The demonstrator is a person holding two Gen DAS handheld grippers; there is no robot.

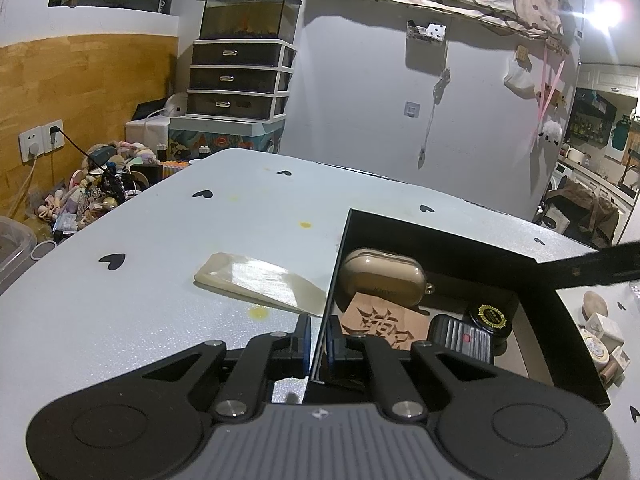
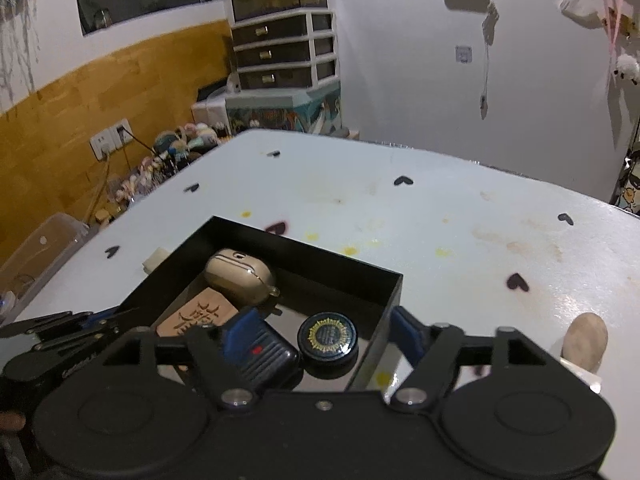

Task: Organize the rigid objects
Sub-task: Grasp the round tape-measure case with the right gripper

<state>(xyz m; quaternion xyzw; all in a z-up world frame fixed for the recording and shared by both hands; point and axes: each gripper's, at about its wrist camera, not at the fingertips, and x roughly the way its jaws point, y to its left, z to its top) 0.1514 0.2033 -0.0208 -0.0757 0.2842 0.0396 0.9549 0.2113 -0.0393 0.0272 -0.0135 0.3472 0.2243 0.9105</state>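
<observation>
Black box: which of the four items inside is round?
The black tin with a gold sunburst label; the beige case, carved wooden block and ribbed dark case aren't round.

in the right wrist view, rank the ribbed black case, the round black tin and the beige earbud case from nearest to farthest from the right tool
1. Ribbed black case, in the box's near part, beside the right tool's left finger.
2. Round black tin, just right of that case; too close to call against it.
3. Beige earbud case, toward the box's far left corner.
</observation>
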